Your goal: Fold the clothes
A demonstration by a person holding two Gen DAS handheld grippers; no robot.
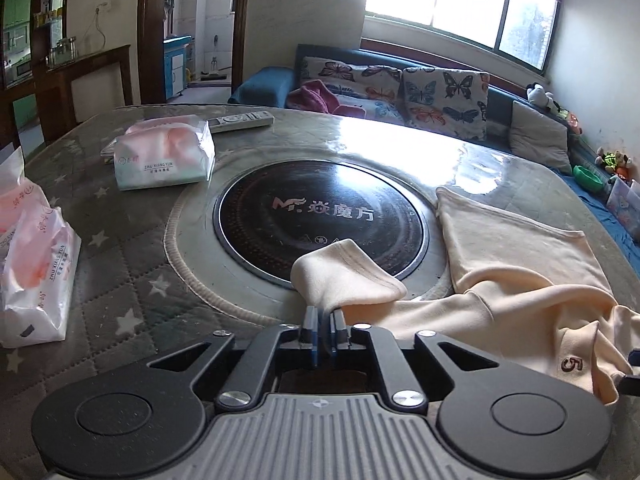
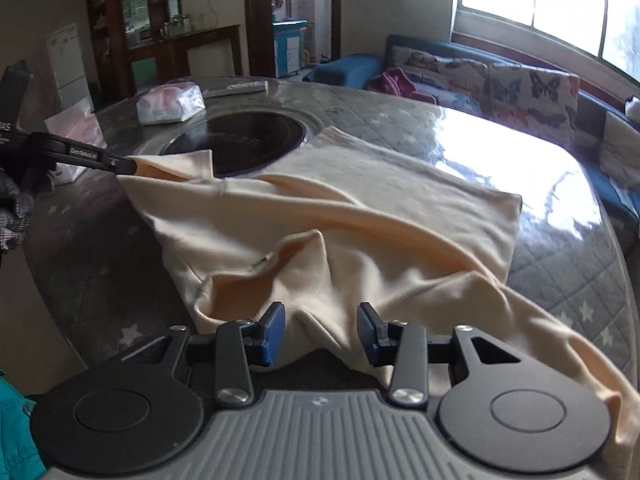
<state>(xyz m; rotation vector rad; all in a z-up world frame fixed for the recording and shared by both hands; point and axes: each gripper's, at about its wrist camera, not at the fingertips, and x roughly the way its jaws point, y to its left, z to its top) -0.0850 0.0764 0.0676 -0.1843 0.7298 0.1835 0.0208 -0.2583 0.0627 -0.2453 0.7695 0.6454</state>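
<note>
A cream-coloured shirt (image 2: 340, 216) lies rumpled on the table, its far part flat. In the left wrist view the shirt (image 1: 520, 256) spreads to the right, with a brown "5" mark (image 1: 571, 365). My left gripper (image 1: 324, 320) is shut on the end of a sleeve (image 1: 340, 276), which stands up over the black hotplate. The left gripper also shows in the right wrist view (image 2: 124, 165), pinching that sleeve at the left. My right gripper (image 2: 322, 328) is open, its blue pads (image 2: 274, 330) on either side of a fold at the shirt's near edge.
A round black hotplate (image 1: 320, 216) sits in the middle of the quilted star-pattern table (image 1: 132, 248). Tissue packs (image 1: 164, 156) (image 1: 32, 264) and a remote (image 1: 240, 120) lie at the left and far left. A sofa with butterfly cushions (image 1: 440, 96) stands behind.
</note>
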